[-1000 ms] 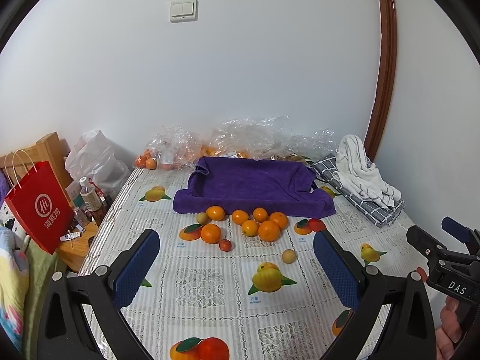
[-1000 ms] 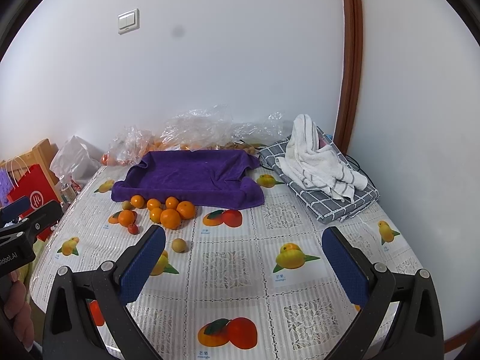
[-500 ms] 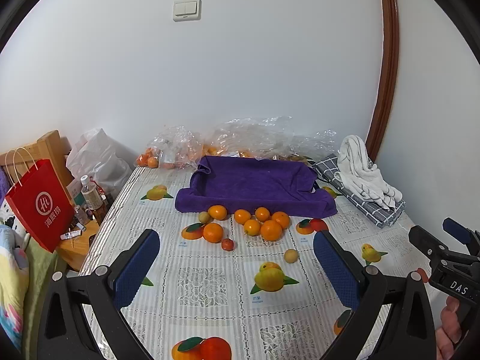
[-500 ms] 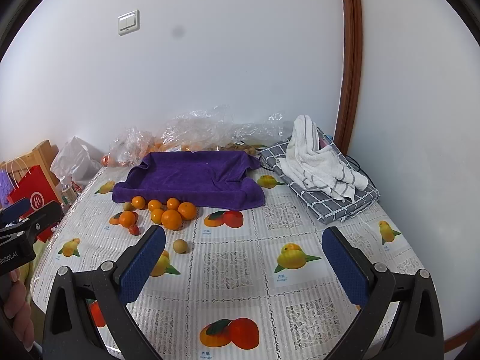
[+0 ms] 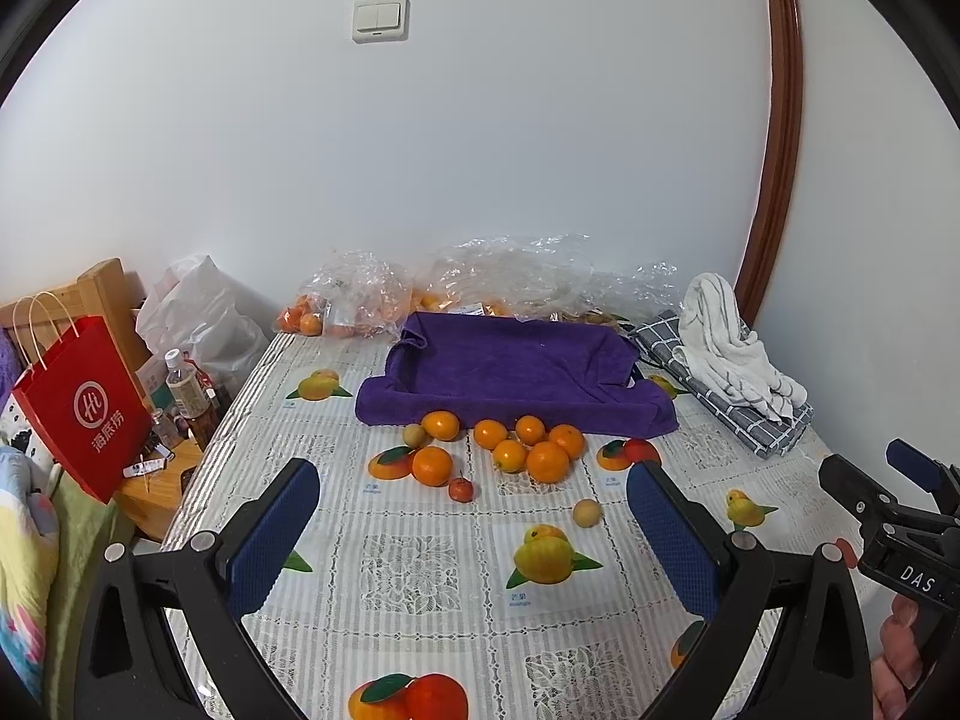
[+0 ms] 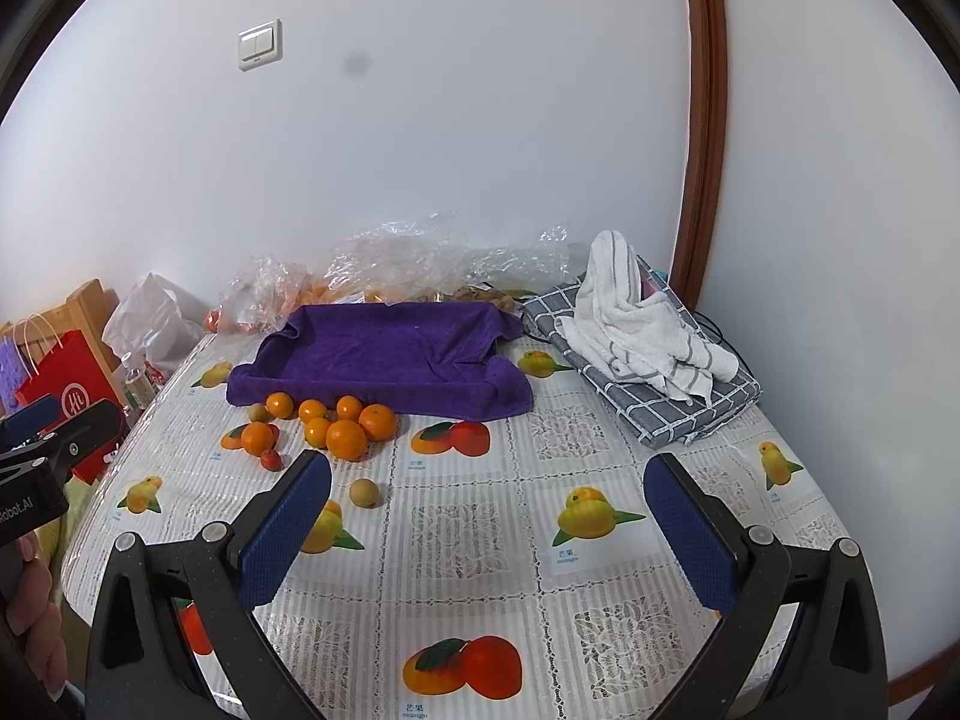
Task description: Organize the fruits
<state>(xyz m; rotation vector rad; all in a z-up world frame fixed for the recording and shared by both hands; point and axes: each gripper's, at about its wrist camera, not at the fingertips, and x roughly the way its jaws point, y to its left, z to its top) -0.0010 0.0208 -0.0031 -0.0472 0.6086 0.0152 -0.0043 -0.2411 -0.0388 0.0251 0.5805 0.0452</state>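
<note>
Several oranges [image 5: 547,461] [image 6: 346,438] lie in a loose cluster on the fruit-print tablecloth, just in front of a purple cloth-lined tray [image 5: 510,369] [image 6: 384,354]. A small red fruit [image 5: 461,488] [image 6: 271,459] and a tan round fruit [image 5: 586,512] [image 6: 364,491] sit nearer to me, and another tan one [image 5: 414,435] lies by the tray's front edge. My left gripper [image 5: 474,531] hangs open above the table, short of the fruit, holding nothing. My right gripper [image 6: 489,525] is open too, with the tan fruit beside its left finger.
Clear plastic bags [image 5: 360,300] with more oranges lie behind the tray against the wall. A white striped towel [image 6: 636,324] on a grey checked cloth [image 6: 690,408] fills the back right. A red paper bag [image 5: 84,408] and bottles stand off the table's left edge.
Both grippers have drifted slightly forward toward the fruit and tilted up a little. Nothing on the table has moved and both stay open.
</note>
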